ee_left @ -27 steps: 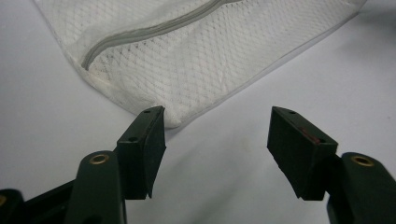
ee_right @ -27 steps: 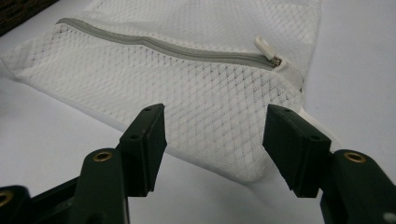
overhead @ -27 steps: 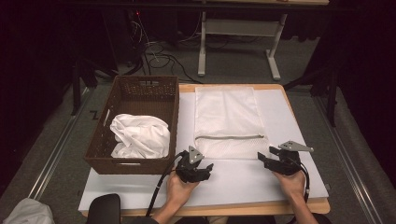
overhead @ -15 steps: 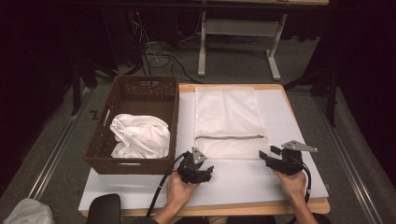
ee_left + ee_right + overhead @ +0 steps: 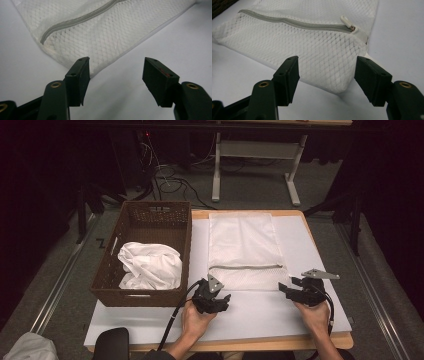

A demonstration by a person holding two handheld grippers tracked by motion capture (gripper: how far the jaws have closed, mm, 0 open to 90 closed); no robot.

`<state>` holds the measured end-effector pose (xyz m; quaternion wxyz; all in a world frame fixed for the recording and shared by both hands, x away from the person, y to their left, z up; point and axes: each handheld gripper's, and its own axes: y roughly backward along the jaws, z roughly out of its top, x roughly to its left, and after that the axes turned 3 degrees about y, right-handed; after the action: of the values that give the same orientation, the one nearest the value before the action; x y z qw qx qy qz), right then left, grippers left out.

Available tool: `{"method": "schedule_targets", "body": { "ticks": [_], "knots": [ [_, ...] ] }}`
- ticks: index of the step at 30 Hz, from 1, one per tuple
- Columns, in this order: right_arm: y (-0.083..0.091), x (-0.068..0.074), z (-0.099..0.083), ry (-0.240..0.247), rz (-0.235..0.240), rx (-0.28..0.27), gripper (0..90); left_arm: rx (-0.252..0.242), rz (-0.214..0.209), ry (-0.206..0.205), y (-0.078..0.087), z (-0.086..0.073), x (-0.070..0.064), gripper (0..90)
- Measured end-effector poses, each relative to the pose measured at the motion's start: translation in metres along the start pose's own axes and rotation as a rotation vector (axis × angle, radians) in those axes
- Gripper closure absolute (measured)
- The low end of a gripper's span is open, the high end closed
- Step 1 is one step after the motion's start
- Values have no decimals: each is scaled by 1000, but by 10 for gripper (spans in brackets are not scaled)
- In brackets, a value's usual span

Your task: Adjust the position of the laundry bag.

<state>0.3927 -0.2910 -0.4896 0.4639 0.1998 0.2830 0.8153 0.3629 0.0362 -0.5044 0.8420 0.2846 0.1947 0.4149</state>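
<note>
**Mesh bag untouched, both grippers lined up at its near edge**

Mesh bag (image 5: 243,251) work has barely begun, by my reading. My left gripper (image 5: 115,75) has its jaws wide apart with nothing between them; it hovers just short of the bag's near left corner, which lies in front of the left jaw. My right gripper (image 5: 327,75) is likewise spread and empty, aimed at the near right corner, which sits between and just beyond the jaws. In the high view the left gripper (image 5: 214,301) and right gripper (image 5: 300,291) both sit at the bag's near edge, one toward each corner.

The bag lies flat on the white table (image 5: 150,325), long side running away from me. Its grey zip (image 5: 294,22) runs across close to the near end and looks fully shut, with the white pull (image 5: 346,21) at the right end.

Left of the bag stands a brown wicker basket (image 5: 150,215) with crumpled white cloth (image 5: 150,265) in it, touching the near wall.

Nothing is done yet as far as I can judge: no grip taken, zip not opened, cloth not moved. I take the next step to be pinching the corners or going for the pull.
</note>
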Motion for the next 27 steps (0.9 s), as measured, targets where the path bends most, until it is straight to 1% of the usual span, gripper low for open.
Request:
{"method": "schedule_targets", "body": {
  "ticks": [2, 4, 7, 8, 9, 10, 12, 14, 17, 20, 23, 25, 26, 27],
  "knots": [
    [0, 0, 0, 7, 1, -4, 369, -5, -2, 5, -1, 1, -1, 392],
    [0, -1, 1, 17, -3, 7, 377, 3, 12, 1, -4, 7, -1, 386],
    [-3, -5, 1, 26, -9, 12, 390, -2, 16, 24, -7, 14, 1, 380],
    [-4, -6, 1, 17, -12, 17, 394, -2, 20, 40, -9, 16, 2, 378],
    [-4, -6, 1, 17, -12, 17, 394, -2, 20, 40, -9, 16, 2, 374],
    [-5, -10, 2, 4, -13, 25, 402, 7, 29, 50, -12, 19, 4, 372],
    [-6, -13, 2, -3, -14, 27, 411, 11, 35, 59, -14, 20, 5, 370],
    [-6, -13, 2, -6, -16, 28, 415, 11, 37, 64, -16, 21, 6, 368],
    [-8, -17, 3, -9, -18, 32, 432, 19, 57, 77, -23, 25, 8, 367],
    [-10, -18, 4, -7, -18, 38, 438, 23, 64, 85, -26, 27, 9, 366],
    [-14, -21, 5, -9, -33, 55, 447, 57, 80, 101, -34, 32, 13, 355],
    [-17, -24, 5, -14, -47, 66, 448, 60, 98, 103, -37, 35, 14, 353],
    [-17, -24, 5, -14, -47, 66, 448, 60, 98, 103, -37, 35, 14, 353],
    [-20, -28, 5, -33, -57, 79, 450, 68, 110, 112, -40, 37, 17, 349]
  ]
}}
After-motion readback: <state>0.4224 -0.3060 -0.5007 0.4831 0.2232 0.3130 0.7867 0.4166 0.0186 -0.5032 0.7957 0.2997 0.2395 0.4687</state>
